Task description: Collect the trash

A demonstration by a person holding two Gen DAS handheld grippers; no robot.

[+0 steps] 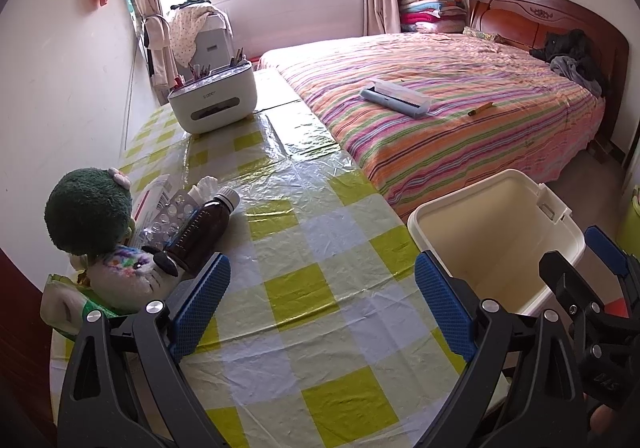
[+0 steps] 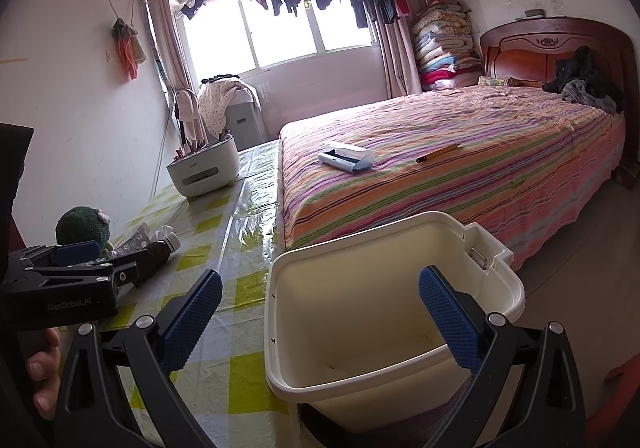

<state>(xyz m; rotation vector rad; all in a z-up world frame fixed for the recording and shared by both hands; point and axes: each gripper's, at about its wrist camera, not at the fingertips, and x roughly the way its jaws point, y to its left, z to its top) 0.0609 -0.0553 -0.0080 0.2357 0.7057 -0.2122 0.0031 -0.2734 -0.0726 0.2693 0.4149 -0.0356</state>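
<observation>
Both grippers, left [image 1: 322, 304] and right [image 2: 320, 318], have fingers spread and empty, bin [image 2: 516, 296] waiting at the worktop's [image 1: 304, 248] right edge, seemingly for the bottle [image 1: 204, 228] and blister pack [image 1: 168, 216] at the left edge.

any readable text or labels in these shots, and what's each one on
"GenRobot.AI" on the black body of the left claw.
"DAS", partly seen, on the black body of the right claw.
White oval tissue box: logo too blurred.
Brown medicine bottle: scale marks unreadable.

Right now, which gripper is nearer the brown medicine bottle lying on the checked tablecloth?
Left. The left gripper hovers just beside the brown bottle; the right gripper hangs over the white bin.
</observation>
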